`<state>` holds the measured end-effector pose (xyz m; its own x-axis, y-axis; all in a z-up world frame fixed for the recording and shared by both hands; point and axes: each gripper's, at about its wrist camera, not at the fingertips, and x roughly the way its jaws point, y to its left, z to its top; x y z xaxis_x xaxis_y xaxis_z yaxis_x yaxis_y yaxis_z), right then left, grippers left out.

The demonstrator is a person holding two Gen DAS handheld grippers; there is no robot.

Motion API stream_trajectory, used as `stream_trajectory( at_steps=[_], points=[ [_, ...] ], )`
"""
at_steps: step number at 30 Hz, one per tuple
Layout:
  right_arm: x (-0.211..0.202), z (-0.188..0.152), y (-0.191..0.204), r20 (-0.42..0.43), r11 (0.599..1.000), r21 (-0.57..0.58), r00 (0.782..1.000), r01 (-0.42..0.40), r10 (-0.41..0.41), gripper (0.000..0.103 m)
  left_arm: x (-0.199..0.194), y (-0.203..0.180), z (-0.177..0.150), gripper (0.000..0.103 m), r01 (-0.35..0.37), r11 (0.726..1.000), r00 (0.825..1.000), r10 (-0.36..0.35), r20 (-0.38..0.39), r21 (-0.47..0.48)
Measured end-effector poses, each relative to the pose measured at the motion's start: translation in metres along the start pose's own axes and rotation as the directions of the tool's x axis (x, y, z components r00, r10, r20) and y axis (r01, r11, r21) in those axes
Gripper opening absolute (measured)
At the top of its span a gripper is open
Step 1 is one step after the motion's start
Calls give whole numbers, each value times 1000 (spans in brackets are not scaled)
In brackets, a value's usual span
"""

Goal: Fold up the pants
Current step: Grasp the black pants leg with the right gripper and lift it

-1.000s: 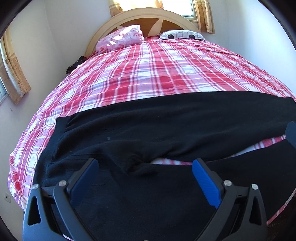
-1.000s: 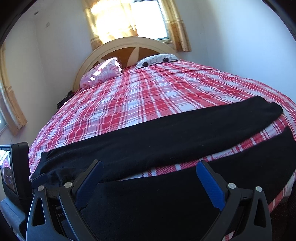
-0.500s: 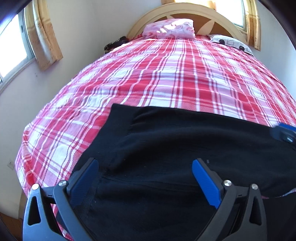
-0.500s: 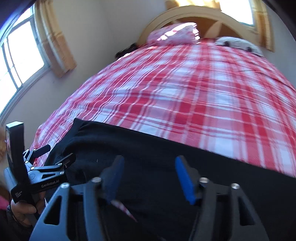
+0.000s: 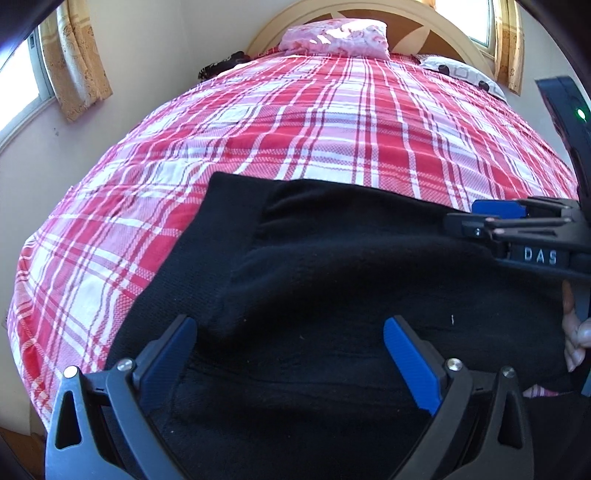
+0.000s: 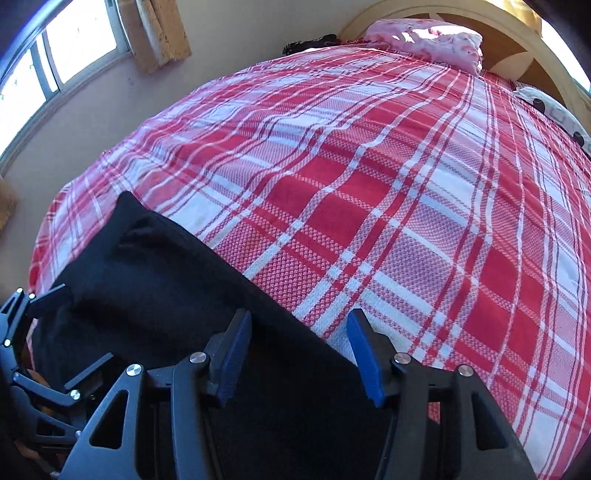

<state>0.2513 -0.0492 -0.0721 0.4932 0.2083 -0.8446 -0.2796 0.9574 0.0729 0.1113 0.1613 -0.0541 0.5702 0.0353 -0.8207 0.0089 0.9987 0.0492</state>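
Black pants [image 5: 332, 277] lie across the near part of a bed with a red and white plaid cover [image 5: 295, 129]. The waistband end points left and its corner [image 6: 125, 206] is flat on the cover. My left gripper [image 5: 290, 354] hangs open and wide over the pants near the waist, with nothing pinched. My right gripper [image 6: 299, 343] stands about half open above the far edge of the pants [image 6: 147, 288], its pads clear of the cloth. In the left wrist view the right gripper [image 5: 476, 218] comes in from the right edge.
A pink pillow [image 5: 332, 37] and a patterned pillow [image 5: 461, 74] lie by the curved headboard [image 5: 424, 22]. A wall with a curtained window [image 5: 74, 62] runs close along the bed's left side. A hand [image 5: 576, 332] shows at the right edge.
Both views have swung left, from the legs of the pants to the waist end. The right gripper's jaws have narrowed from wide to about half, and it now shows in the left wrist view.
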Motion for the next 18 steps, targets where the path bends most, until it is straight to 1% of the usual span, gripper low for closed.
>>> stream_trajectory(
  at_steps=[1,2,3,4,5,6,8,10,14,18],
  points=[
    [-1,-2,3,20,1000,-20,1000,10,-9,55,0,1,0,103,1,1000,1000,-1,2,-2],
    [-1,-3,3,24,999,-33,1000,13,-12,48,-1,1,0,103,1,1000,1000,-1,2,-2],
    [-2,-5,6,29,999,-50,1000,6,-5,37,-2,2,0,103,0,1000,1000,0,1,0],
    [-3,-6,8,30,998,-60,999,-12,14,28,-3,3,-1,103,0,1000,1000,0,1,0],
    [-4,-6,11,26,998,-63,999,-30,31,12,-5,5,-1,103,-2,1000,1000,2,1,-2],
    [-6,-7,12,17,997,-57,998,-55,57,6,-8,9,-2,103,-2,1000,1000,2,2,-6],
    [-11,-7,17,20,997,-51,998,-55,56,5,-17,18,-5,103,5,1000,1000,-5,14,-18],
    [-23,-10,23,42,997,-54,998,-54,57,5,-28,30,-10,103,9,999,999,-8,33,-33],
    [-68,-18,44,131,996,-61,988,-71,79,5,-51,54,-22,103,6,998,998,-2,67,-59],
    [-115,-42,79,202,989,-126,975,-72,96,5,-67,70,-35,103,-6,997,996,12,87,-73]
  ],
)
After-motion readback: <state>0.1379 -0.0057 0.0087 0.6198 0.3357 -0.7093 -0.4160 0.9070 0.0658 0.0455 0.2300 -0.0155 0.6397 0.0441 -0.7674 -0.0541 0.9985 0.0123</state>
